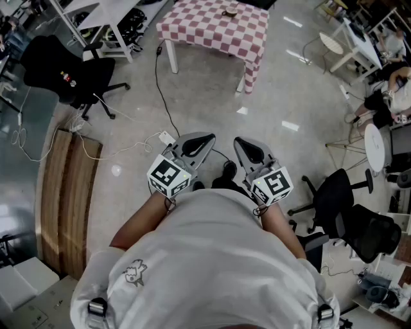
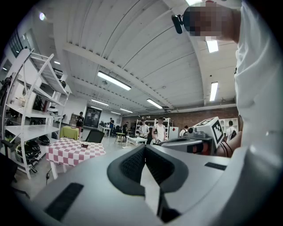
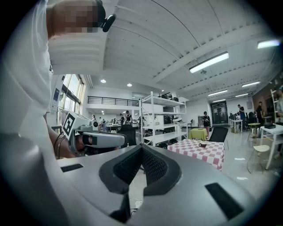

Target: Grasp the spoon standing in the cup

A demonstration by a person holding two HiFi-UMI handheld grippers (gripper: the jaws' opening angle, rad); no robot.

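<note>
The cup (image 1: 229,12) sits on the checked worktop (image 1: 205,29), well apart from the person across open floor (image 1: 289,90); its spoon is too small to make out. The left gripper (image 1: 194,145) and right gripper (image 1: 250,150) hang at the waist, fingers clenched on nothing. Best to walk up clear of the black cable (image 1: 156,80), then release one gripper's fingers before reaching past the worktop's near edge.

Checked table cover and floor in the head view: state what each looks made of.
Table cover: likely cloth, matt, pink-and-white checks, hanging over the table's edges. Floor: probably polished concrete, grey and glossy, with bright lamp reflections.
</note>
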